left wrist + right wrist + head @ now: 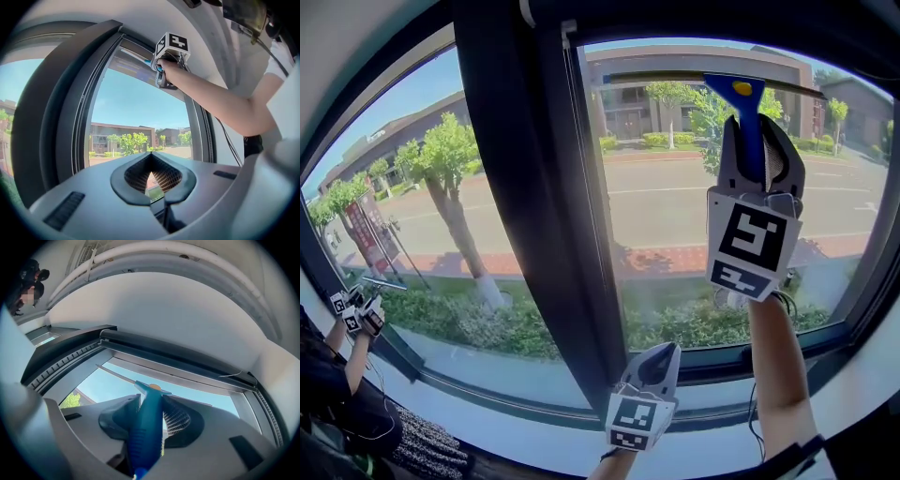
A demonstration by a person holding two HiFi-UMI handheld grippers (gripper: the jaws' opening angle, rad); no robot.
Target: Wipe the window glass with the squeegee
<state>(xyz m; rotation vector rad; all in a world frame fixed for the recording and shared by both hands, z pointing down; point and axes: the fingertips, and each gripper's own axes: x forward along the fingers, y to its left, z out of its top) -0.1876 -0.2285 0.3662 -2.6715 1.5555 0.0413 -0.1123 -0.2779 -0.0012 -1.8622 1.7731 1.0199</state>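
Observation:
A blue-handled squeegee (741, 91) is raised to the top of the right window pane (675, 206), its thin blade (675, 80) lying along the upper edge of the glass. My right gripper (755, 131) is shut on the handle, arm stretched up. In the right gripper view the handle (147, 423) runs between the jaws of the right gripper (152, 401) and the blade (117, 375) meets the glass under the frame. My left gripper (659, 361) hangs low by the sill, shut and holding nothing. Its camera sees the left gripper (151, 159) and the blade (138, 56) above.
A wide dark mullion (534, 187) splits the left pane (422, 216) from the right one. A white sill (534, 422) runs below. Another person (337, 375) stands at the lower left holding marked grippers (352, 314). A cable (755, 422) hangs by my right arm.

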